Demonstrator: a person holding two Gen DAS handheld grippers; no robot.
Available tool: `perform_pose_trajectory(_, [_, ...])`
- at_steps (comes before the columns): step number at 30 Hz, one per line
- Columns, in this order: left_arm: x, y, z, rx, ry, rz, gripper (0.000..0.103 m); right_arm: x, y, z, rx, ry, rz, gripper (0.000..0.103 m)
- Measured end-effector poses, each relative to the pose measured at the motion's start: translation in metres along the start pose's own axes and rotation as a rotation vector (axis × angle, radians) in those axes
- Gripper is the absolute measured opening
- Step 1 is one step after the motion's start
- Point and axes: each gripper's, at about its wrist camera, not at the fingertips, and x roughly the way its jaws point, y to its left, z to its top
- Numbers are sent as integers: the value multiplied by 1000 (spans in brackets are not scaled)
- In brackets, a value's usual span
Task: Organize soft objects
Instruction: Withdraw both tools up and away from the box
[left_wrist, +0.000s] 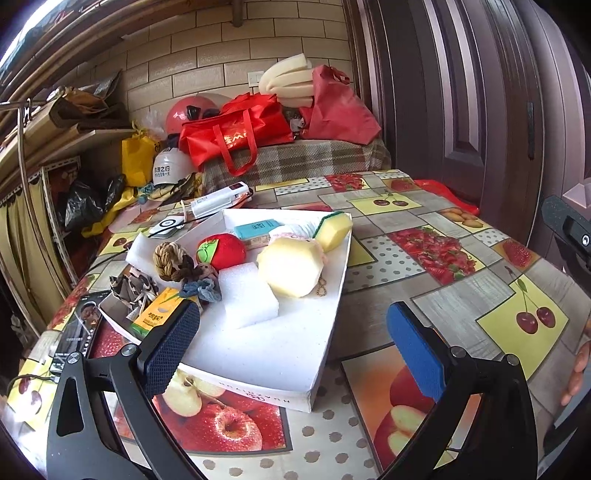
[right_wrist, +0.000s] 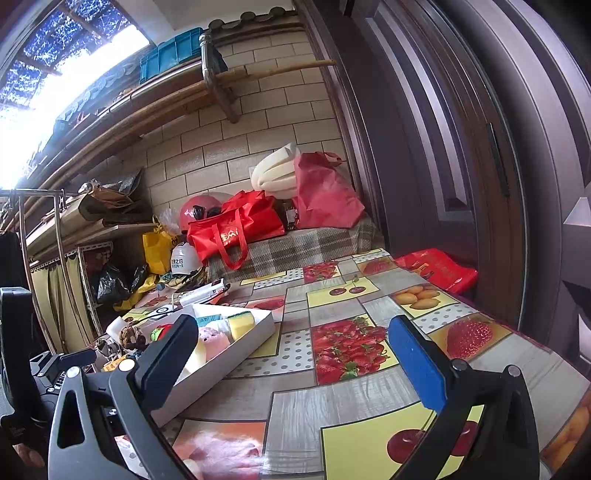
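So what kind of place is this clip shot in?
Probably a cluttered home storeroom or entryway: a table under a fruit-print oilcloth, helmets and red bags piled on a plaid-covered bench, a tiled wall behind.

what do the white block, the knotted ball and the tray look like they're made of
White block: probably foam, matte, with a fine porous surface and soft edges. Knotted ball: twisted rope, likely cotton, in tan and brown strands. Tray: seems to be white cardboard, thin folded walls with printed lettering on the front.

Fruit-patterned tablecloth (left_wrist: 424, 236), white box (left_wrist: 266, 350), red ball (left_wrist: 225, 251).
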Motion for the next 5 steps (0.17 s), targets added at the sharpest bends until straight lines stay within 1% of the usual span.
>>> perform_pose_trajectory(5, [4,4,0,-22,18,-11,103,-5,3,-1,15,-1,-12,103])
